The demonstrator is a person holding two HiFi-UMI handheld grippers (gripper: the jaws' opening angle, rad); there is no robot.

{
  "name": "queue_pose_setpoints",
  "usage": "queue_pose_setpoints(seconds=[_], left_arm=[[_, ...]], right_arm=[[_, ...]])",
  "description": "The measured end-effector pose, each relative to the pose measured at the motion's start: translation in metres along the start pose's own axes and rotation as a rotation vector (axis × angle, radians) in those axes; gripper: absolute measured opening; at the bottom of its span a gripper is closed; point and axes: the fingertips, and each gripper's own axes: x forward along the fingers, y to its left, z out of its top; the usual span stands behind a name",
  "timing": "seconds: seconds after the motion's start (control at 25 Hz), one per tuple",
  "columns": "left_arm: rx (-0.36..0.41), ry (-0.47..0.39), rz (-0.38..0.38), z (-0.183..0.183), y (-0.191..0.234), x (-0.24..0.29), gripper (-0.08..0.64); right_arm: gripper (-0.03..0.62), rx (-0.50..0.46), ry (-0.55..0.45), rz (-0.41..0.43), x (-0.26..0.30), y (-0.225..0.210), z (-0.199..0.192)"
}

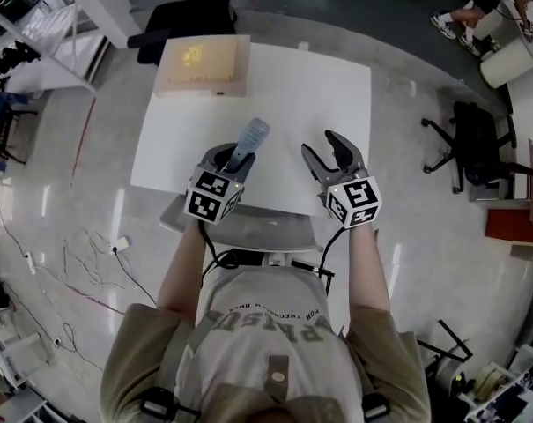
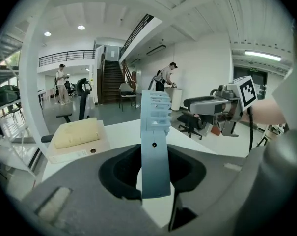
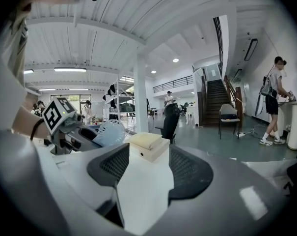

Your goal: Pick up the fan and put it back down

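Observation:
A light blue hand-held fan (image 1: 251,139) sticks up and away from my left gripper (image 1: 235,157), which is shut on its handle above the near part of the white table (image 1: 301,86). In the left gripper view the fan's handle (image 2: 154,151) stands upright between the dark pads, with its slotted head on top. My right gripper (image 1: 332,152) hovers to the right of the fan, apart from it, open and empty. From the right gripper view the open jaws of my right gripper (image 3: 143,168) frame bare tabletop, and the fan's round head (image 3: 106,133) shows at the left.
A shallow cardboard box with a yellow foam pad (image 1: 202,64) sits on the table's far left corner. Black office chairs stand behind the table (image 1: 182,16) and to the right (image 1: 473,144). Cables lie on the floor at the left (image 1: 90,263). People stand far off in the hall (image 2: 165,80).

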Motion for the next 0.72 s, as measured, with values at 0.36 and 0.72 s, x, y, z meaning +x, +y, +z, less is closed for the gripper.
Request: queue_pose_setpoints(seconds=[0.36,0.72], left_arm=[[0.106,0.117,-0.163,-0.019,-0.002,0.023,0.126],[0.202,0.229,-0.347,-0.044,-0.01,0.041,0.126]], right_arm=[[0.25,-0.04,0.1,0.151,0.014,0.014,-0.017],[0.25,-0.126,0.191,0.303,0.032,0.036,-0.033]])
